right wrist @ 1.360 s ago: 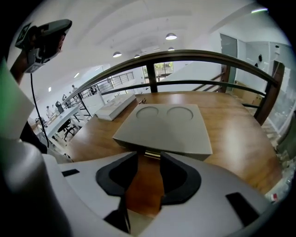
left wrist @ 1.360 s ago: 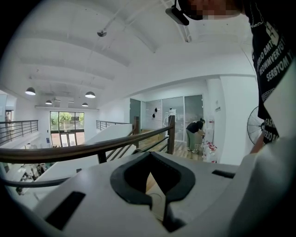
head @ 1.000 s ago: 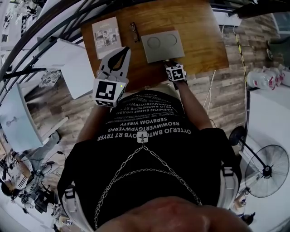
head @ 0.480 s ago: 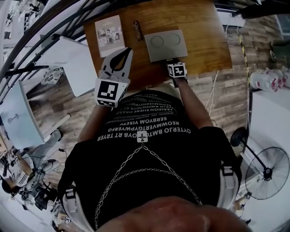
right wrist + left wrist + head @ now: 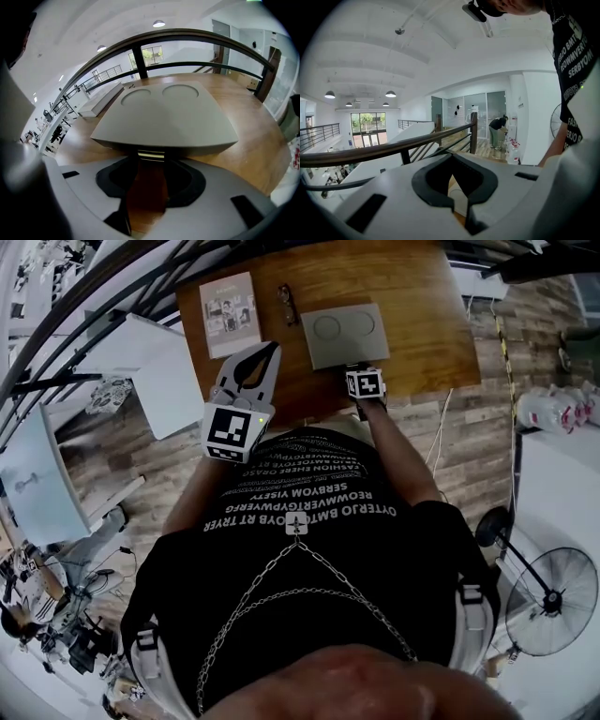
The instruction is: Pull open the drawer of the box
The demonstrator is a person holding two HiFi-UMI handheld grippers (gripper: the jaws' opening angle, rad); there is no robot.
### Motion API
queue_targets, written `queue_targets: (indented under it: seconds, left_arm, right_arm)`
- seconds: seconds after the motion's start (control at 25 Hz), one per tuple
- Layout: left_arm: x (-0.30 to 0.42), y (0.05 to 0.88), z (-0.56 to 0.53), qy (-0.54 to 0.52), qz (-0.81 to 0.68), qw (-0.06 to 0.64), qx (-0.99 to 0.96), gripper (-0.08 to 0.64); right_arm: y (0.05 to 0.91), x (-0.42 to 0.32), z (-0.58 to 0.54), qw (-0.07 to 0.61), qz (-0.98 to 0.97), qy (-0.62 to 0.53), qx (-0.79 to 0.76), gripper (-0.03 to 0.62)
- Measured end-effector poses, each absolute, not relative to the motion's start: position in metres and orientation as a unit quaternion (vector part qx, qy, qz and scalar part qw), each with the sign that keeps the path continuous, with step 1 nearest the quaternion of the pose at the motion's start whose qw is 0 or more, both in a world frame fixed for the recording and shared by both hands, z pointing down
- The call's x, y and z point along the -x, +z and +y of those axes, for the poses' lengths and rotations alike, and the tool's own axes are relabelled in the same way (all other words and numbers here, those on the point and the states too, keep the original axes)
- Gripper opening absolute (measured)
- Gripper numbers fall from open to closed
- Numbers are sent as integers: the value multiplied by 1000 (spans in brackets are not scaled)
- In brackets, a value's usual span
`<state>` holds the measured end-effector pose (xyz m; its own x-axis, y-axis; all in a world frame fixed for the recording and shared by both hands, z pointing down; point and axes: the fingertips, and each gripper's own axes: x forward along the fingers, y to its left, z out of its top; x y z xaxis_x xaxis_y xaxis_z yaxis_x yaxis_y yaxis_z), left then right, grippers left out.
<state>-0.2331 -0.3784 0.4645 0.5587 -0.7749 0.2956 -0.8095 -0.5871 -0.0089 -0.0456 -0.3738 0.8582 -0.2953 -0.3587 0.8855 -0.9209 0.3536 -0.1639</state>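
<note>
A flat grey box (image 5: 342,334) with two round marks on its lid lies on the wooden table (image 5: 422,324). In the right gripper view the box (image 5: 168,117) fills the middle, and its pale drawer handle (image 5: 151,154) sticks out under the near edge. My right gripper (image 5: 151,158) has that handle between its tips. Its jaws are closing and their tips touch the handle's ends. From the head view this gripper (image 5: 353,369) sits against the box's near side. My left gripper (image 5: 267,346) hovers left of the box, over the table edge, shut and holding nothing (image 5: 451,157).
A booklet (image 5: 230,313) lies at the table's left end, with a pair of glasses (image 5: 286,304) between it and the box. A dark railing (image 5: 187,35) curves behind the table. A standing fan (image 5: 551,592) is on the floor to the right.
The left gripper has drifted slightly to the right. The right gripper has stayed at the box's near edge.
</note>
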Motion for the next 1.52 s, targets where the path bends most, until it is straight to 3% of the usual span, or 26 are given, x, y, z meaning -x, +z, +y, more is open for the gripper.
queue_targets:
  seconds: [1.52]
  left_arm:
    - [217,457,-351,114,-433,53,-892,5]
  right_arm:
    - [851,33,-322,412,-721,357,-428,164]
